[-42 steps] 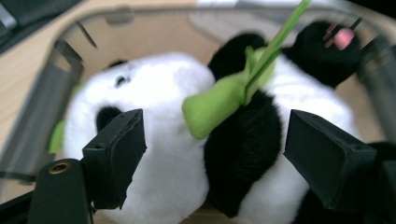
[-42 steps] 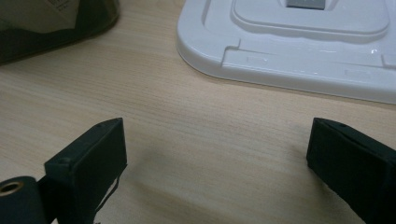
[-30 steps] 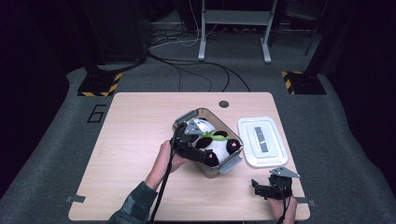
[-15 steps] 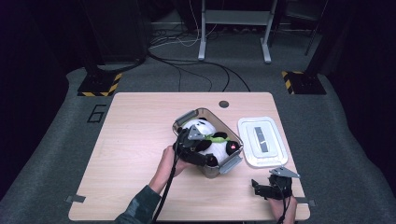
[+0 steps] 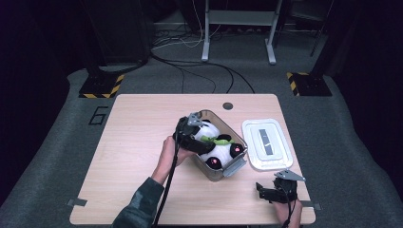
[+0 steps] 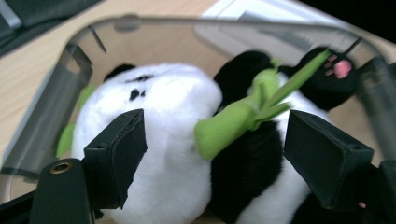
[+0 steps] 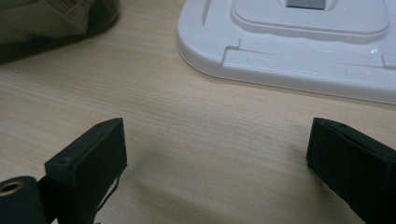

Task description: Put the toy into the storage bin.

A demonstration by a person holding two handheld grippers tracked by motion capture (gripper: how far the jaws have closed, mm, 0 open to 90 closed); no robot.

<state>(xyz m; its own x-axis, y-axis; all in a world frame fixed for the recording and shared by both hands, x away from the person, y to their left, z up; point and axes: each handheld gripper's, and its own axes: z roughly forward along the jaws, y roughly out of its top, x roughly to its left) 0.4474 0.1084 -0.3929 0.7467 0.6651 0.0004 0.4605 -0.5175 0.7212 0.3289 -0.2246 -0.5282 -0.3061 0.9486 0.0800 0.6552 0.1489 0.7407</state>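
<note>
A black-and-white panda plush (image 5: 217, 151) with a green bamboo sprig (image 6: 243, 116) lies in a clear plastic box (image 5: 234, 133) at the table's middle. My left gripper (image 5: 198, 138) reaches into the box from its left side. In the left gripper view the panda's body (image 6: 159, 116) sits between the wide-set jaws of that gripper (image 6: 212, 158); the jaws have just been closing a little, and the pads do not visibly press on the plush. My right gripper (image 5: 260, 190) rests open on the wood near the front right edge, with only bare table between its jaws (image 7: 217, 158).
The box's white lid (image 5: 267, 142) lies flat to the right of the box, and its near edge (image 7: 303, 56) is just beyond the right gripper. A small dark hole (image 5: 227, 106) marks the table's far edge. The wooden table (image 5: 133, 142) has bare room on the left.
My left gripper has shifted a little toward the far end of the box, over the panda. The right gripper has stayed where it was.
</note>
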